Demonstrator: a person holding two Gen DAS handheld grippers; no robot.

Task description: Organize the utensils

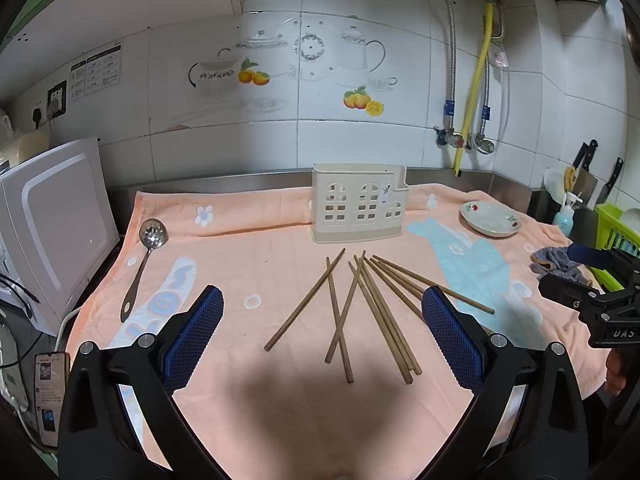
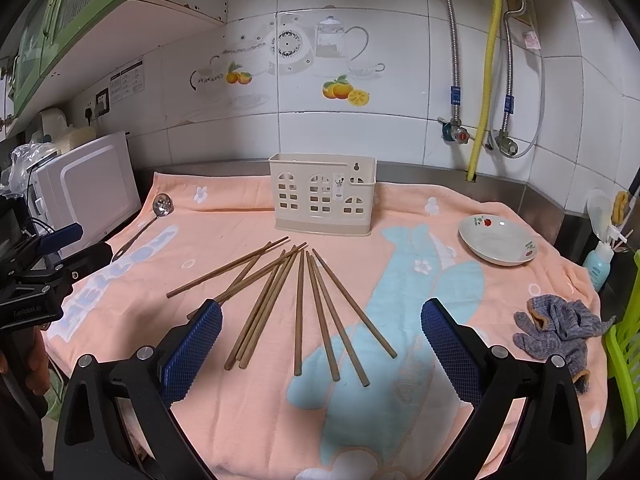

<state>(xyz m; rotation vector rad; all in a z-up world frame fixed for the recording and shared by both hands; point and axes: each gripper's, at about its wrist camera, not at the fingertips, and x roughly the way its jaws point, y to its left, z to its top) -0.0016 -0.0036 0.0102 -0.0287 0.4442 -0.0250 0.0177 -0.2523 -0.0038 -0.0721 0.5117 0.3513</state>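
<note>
Left gripper (image 1: 322,332) and right gripper (image 2: 321,334) hover, jaws apart, empty, above scattered brown wooden chopsticks (image 2: 280,304); cream perforated plastic holder (image 2: 322,199) stands upright at twelve o'clock.

The right gripper (image 2: 321,316) hangs above the towel (image 2: 400,420) with its jaws wide apart and nothing between them. Just ahead of its fingers lie the chopsticks (image 2: 298,312), fanned out loose. Beyond them the holder (image 2: 322,196) stands upright. A plate (image 2: 498,240) sits ahead to the right, a glove (image 2: 560,328) beside the right finger, a ladle (image 2: 154,216) far ahead left.
</note>
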